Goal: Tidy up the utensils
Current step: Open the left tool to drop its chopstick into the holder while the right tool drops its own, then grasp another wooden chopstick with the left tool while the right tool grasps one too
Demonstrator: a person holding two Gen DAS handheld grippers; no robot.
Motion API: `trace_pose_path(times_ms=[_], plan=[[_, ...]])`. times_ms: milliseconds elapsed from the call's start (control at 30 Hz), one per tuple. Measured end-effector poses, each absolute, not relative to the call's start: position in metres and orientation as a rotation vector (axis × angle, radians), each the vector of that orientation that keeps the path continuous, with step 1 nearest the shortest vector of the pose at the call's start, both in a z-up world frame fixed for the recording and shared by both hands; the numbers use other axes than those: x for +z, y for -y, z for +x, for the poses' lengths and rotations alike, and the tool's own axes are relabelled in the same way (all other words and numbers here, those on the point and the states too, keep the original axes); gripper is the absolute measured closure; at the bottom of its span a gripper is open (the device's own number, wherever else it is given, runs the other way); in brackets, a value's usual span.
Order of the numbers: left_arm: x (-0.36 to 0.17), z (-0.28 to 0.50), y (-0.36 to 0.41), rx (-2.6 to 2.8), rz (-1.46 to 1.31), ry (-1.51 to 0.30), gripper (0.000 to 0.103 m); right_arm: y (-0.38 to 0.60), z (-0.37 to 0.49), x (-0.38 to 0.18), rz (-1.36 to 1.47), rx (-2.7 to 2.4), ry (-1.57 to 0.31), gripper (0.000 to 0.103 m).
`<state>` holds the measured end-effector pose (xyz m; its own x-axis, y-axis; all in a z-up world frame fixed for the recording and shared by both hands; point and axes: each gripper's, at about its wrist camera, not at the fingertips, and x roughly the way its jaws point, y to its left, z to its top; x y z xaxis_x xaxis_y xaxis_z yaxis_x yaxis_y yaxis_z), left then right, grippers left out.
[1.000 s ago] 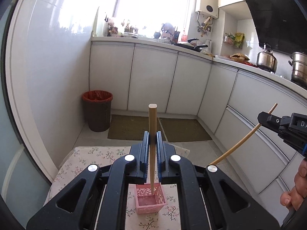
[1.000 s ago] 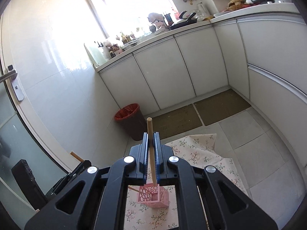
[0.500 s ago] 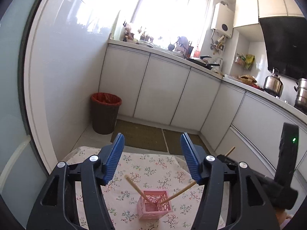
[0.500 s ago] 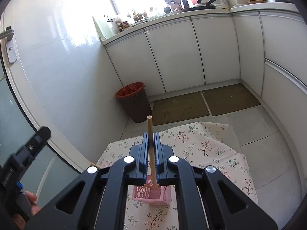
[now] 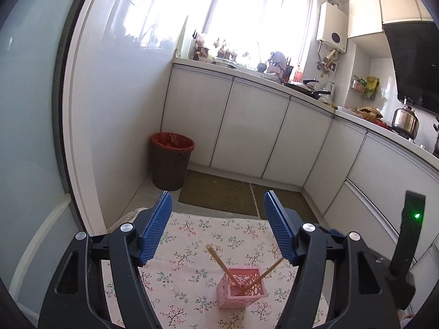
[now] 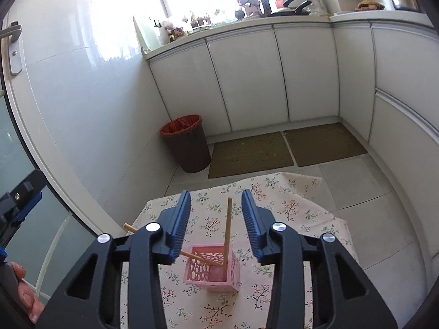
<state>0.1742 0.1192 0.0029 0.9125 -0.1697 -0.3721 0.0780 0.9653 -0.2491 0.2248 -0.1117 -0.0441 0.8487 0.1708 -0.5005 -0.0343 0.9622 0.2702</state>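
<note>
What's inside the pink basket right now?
Two wooden chopsticks stand in the pink basket, leaning apart against opposite sides, tops sticking out. Nothing else shows inside. The near wall and the right gripper's fingers hide part of the bottom.

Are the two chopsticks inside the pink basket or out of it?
Inside. Both chopsticks stand with their lower ends in the pink basket, leaning apart against its walls.

Both wrist views above pink basket

chopstick partly hidden, countertop clutter indistinct
</note>
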Motion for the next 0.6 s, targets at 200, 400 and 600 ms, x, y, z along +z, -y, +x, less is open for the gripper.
trace_pose_path(times_ms=[200,400,600], plan=[[0.003,0.159,-0.111,-0.106,-0.193,-0.423,0.015,0.115,0.183,-0.022,0.219,-0.05,-0.447,0.019],[0.009,0.139,-0.103,-0.118,-0.165,-0.408,0.007,0.123,0.147,-0.014,0.206,-0.107,-0.423,0.007],[-0.013,0.134,-0.097,-0.19,-0.164,-0.504,0.007,0.171,0.108,-0.039,0.357,-0.196,-0.5,0.007]])
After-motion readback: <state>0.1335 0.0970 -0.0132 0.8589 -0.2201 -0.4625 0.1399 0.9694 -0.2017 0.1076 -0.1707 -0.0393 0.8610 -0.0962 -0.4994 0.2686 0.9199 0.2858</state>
